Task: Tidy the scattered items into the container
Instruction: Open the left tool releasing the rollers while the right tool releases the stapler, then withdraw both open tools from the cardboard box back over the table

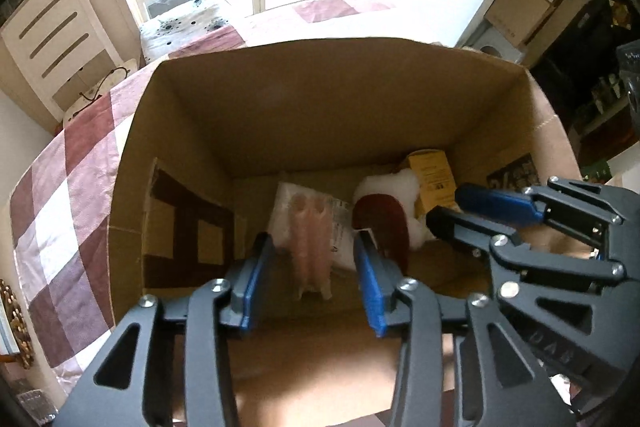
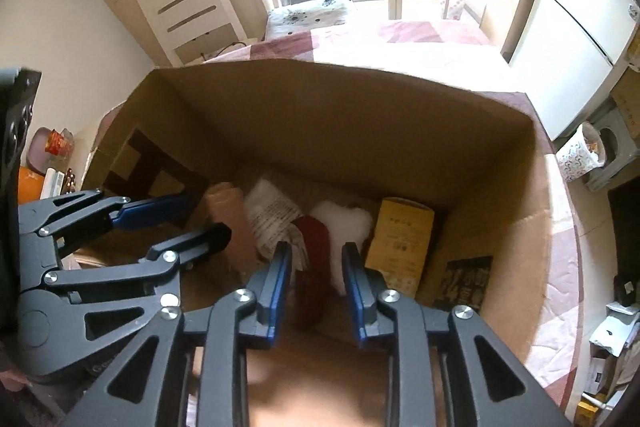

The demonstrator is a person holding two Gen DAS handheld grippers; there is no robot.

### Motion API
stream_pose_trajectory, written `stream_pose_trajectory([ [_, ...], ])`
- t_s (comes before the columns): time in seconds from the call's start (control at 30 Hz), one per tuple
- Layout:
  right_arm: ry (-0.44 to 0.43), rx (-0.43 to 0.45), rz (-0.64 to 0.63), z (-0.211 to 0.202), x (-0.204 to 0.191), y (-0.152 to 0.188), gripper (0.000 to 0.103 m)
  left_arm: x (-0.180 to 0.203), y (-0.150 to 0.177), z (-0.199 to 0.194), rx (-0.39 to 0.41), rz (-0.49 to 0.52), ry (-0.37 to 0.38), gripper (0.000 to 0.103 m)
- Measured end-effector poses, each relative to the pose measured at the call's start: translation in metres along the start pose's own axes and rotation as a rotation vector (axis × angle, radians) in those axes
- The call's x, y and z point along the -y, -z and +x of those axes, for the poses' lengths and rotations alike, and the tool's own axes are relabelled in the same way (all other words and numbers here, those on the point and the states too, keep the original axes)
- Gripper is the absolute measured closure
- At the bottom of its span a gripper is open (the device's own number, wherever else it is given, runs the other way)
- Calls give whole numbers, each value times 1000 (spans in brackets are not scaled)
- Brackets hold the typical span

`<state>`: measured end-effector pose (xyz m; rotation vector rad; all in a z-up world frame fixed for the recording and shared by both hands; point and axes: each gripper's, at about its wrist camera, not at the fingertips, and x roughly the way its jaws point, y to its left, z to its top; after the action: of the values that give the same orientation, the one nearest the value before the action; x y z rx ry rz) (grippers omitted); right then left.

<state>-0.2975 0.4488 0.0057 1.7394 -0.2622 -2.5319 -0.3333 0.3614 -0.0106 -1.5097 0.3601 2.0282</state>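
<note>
Container: cardboard box (image 1: 328, 107) standing open on the checked table (image 1: 68, 187), both grippers hanging over its mouth.
Items inside: clear packet of pink tubes (image 1: 310, 227), dark red and white soft item (image 1: 386, 217), yellow carton (image 1: 434, 177), all lying together on the box floor toward the far wall.
Left gripper (image 1: 312, 283): jaws spread, nothing between them; poised above the packet.
Right gripper (image 2: 316, 283): jaws spread, empty; poised above the red and white item.
Step in hand: judged a release or deposit stage, with both tools unloaded over the box.
Next move: likely lift both grippers clear of the rim and look for remaining loose items.
Right view only: more clutter (image 2: 608, 339) beyond the box's right side; whether it belongs to the task cannot be told.
Left view only: a cord (image 1: 106, 83) on the table by the box's left corner.
</note>
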Motion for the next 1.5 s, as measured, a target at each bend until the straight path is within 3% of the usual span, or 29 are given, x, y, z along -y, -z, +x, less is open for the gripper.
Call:
stream_pose_trajectory([
  [0.2, 19, 24, 3, -24, 2, 3, 72, 7, 0, -17, 35, 17, 13, 42],
  [0.33, 35, 50, 33, -43, 8, 3, 71, 16, 1, -34, 78, 38, -18, 25],
  [0.73, 24, 94, 96, -82, 16, 20, 71, 28, 19, -67, 102, 21, -8, 25],
  [1.5, 29, 45, 81, -103, -9, 87, 71, 48, 98, -96, 67, -5, -14, 25],
])
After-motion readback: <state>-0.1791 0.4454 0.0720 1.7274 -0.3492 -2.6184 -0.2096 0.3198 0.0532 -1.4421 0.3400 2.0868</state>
